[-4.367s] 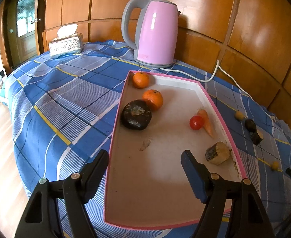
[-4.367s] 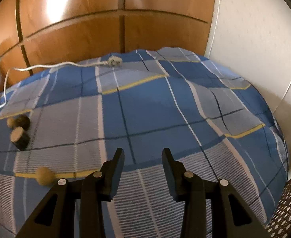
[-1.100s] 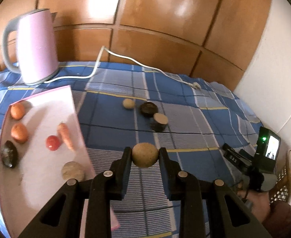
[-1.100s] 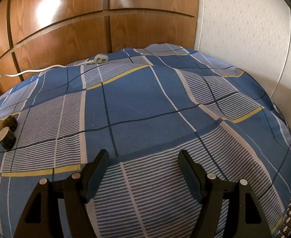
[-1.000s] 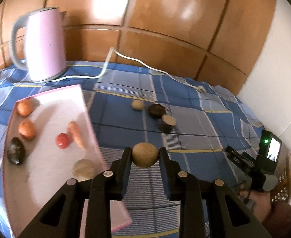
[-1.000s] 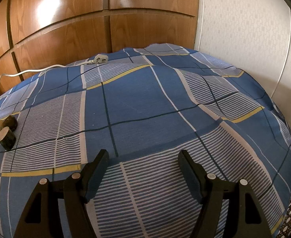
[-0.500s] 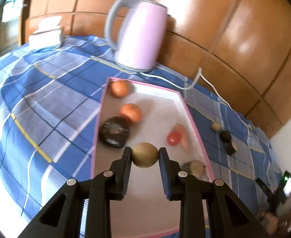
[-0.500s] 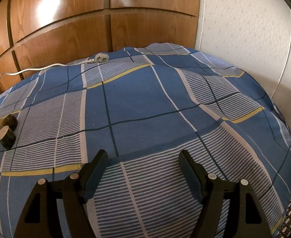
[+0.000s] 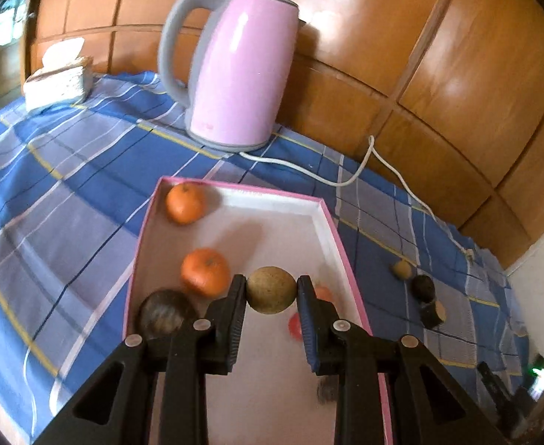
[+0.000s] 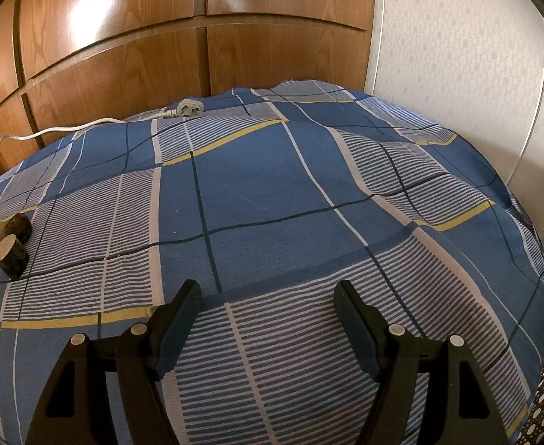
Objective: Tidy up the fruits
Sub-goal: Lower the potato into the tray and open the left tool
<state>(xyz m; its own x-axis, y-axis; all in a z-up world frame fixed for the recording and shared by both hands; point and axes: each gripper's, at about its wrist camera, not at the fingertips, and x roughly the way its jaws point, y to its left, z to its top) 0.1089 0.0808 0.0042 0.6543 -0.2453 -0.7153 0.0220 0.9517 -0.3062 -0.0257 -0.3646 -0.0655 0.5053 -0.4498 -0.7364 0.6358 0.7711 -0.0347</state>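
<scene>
Fingers (image 9: 235, 319) of the left gripper (image 9: 271, 291) hid part of the tray (image 9: 329, 222); a red blur (image 9: 294, 324) behind them was maybe a tomato. They were clamped on a brown fruit (image 9: 271, 290) over the tray, which held two oranges (image 9: 184, 203) and one dark fruit (image 9: 164, 313). Kettle (image 9: 235, 70) stood behind. Right gripper (image 10: 268, 302) hung spread, empty, over the cloth (image 10: 264, 185).

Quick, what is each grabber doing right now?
Left gripper: closed on a round brown fruit, held over the pink tray.
Right gripper: open and empty, over the blue checked cloth.
</scene>
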